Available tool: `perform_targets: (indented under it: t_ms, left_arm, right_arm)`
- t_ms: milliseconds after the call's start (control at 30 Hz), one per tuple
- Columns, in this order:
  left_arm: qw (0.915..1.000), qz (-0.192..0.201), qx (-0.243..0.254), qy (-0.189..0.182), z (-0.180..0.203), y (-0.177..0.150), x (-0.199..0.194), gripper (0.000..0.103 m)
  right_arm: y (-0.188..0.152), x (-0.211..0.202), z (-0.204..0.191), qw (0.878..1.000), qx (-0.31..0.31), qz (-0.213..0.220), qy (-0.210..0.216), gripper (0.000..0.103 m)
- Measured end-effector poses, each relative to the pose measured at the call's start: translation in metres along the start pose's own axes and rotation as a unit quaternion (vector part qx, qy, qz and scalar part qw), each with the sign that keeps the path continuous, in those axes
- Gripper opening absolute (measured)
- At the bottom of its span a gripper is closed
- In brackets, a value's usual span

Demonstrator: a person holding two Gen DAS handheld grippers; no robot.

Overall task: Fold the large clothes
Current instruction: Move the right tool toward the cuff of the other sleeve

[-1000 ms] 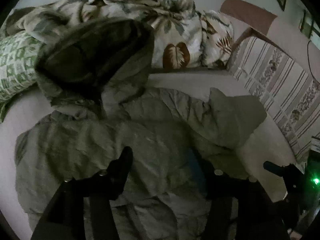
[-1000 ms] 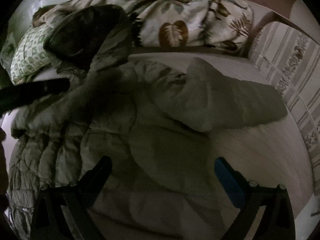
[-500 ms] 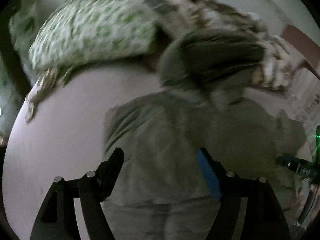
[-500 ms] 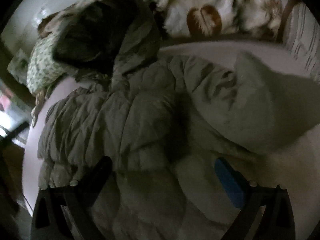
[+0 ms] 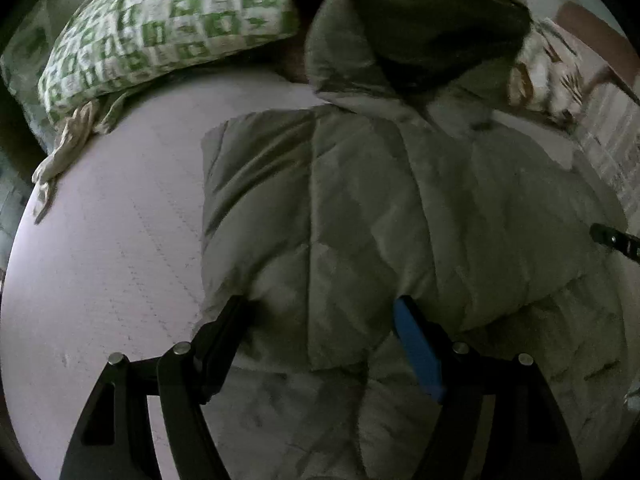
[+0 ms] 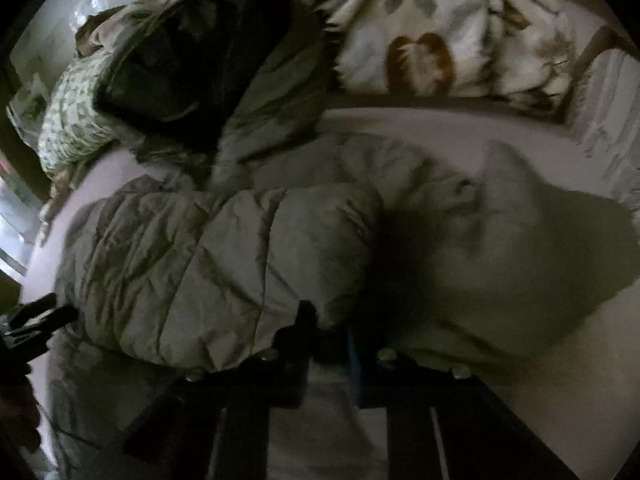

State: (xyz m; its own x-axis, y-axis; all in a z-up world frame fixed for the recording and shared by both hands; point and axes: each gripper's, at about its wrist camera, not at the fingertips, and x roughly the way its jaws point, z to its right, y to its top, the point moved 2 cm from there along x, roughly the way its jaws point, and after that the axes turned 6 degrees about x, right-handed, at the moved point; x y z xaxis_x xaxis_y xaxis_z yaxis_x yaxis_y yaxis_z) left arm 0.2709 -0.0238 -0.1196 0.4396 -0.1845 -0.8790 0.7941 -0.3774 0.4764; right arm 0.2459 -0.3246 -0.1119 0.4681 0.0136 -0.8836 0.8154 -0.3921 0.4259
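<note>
A grey-green quilted jacket [image 5: 360,208] lies on the bed, its dark-lined hood [image 5: 420,28] toward the pillows. One side is folded over the body, and a sleeve [image 6: 540,248] spreads to the right. My left gripper [image 5: 320,312] stands open and wide, its fingers straddling the puffy lower edge of the folded side without pinching it. My right gripper [image 6: 328,328] is closing, its jaws nearly together with a bunch of jacket [image 6: 200,260] fabric between them near the middle front. Each gripper's tip shows at the edge of the other's view.
A green-and-white patterned pillow [image 5: 160,28] lies at the back left and a leaf-print blanket [image 6: 440,40] is heaped at the back. Pale pink bed sheet [image 5: 100,260] shows to the jacket's left. A striped padded bed end [image 5: 612,152] rises on the right.
My left gripper swung left and down to the jacket's folded left edge and opened wider. My right gripper's jaws went from wide apart to nearly together on the jacket fabric.
</note>
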Motion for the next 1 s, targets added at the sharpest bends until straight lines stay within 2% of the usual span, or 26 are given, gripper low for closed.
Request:
perform_targets:
  t_ms: [133,200,267,300,367,400,567,600,767,1000]
  left_arm:
    - [0.9994,-0.015,0.024,0.022,0.01,-0.007,0.016,0.078]
    - [0.9985,-0.011,0.037,0.038,0.016,-0.007,0.016,0.079]
    - [0.9982,-0.012,0.04,0.043,0.016,-0.008,0.014,0.079]
    - [0.9983,-0.012,0.039,0.042,0.015,-0.008,0.011,0.079]
    - [0.9985,-0.007,0.034,0.041,0.013,-0.009,0.004,0.079]
    - [0.9987,-0.002,0.031,0.04,0.012,-0.01,0.001,0.079]
    - [0.9985,0.022,0.025,0.043,0.015,-0.011,-0.013,0.079]
    - [0.9981,0.03,0.03,0.045,0.02,-0.009,-0.017,0.079]
    - [0.9951,0.049,0.056,0.065,0.039,0.003,-0.021,0.079]
    - [0.9954,0.039,0.055,0.069,0.045,0.01,-0.008,0.079]
  right_arm:
    - [-0.013,0.029,0.013,0.999,-0.002,-0.047,-0.001,0.017]
    - [-0.019,0.036,0.011,0.999,-0.013,-0.043,-0.01,0.025]
    - [-0.019,0.034,0.012,0.999,-0.001,-0.034,-0.006,0.028]
    - [-0.019,0.03,0.014,1.0,0.007,-0.029,0.0,0.034]
    - [-0.019,0.02,0.024,1.0,0.02,-0.018,0.013,0.084]
    - [-0.02,0.011,0.031,0.999,0.029,-0.004,0.021,0.103]
    - [-0.026,-0.011,0.08,0.997,0.075,0.002,0.034,0.103]
    - [-0.026,-0.009,0.086,0.996,0.085,0.0,0.03,0.103]
    - [-0.031,-0.018,0.169,0.988,0.156,-0.002,-0.009,0.103]
    - [-0.019,-0.024,0.307,0.957,0.291,0.01,-0.018,0.103]
